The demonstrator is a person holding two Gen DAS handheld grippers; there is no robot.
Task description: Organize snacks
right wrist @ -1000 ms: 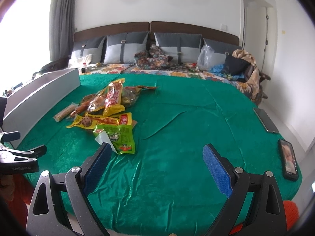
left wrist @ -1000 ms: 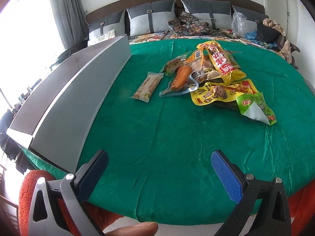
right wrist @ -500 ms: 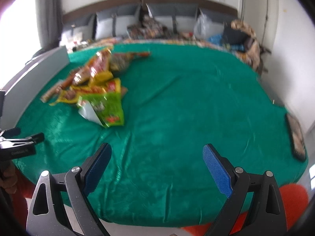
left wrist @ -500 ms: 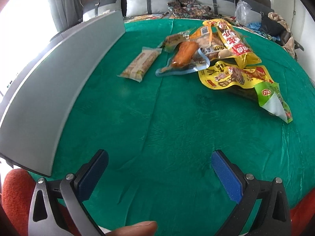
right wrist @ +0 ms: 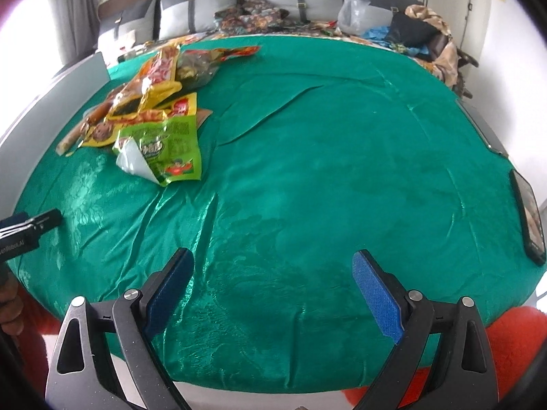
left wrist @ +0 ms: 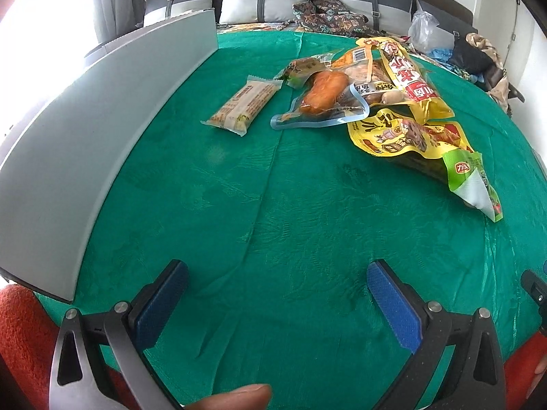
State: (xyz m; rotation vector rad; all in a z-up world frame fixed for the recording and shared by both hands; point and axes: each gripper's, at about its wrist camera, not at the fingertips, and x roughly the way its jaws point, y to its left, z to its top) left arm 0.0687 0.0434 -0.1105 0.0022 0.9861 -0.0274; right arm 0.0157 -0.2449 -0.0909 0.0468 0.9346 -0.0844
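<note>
Both your grippers, left gripper (left wrist: 277,294) and right gripper (right wrist: 273,282), gape wide, holding nothing, above green cloth (left wrist: 273,205); snack pile (left wrist: 383,102) lies well ahead.

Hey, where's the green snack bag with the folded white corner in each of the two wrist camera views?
Left wrist view: the green snack bag lies at the right edge, at the near end of the snack pile.
Right wrist view: it sits left of centre, again nearest the camera, partly overlapping the pile.
Shared landmark: the yellow cartoon-printed packet directly behind it, on the green cloth.
</note>
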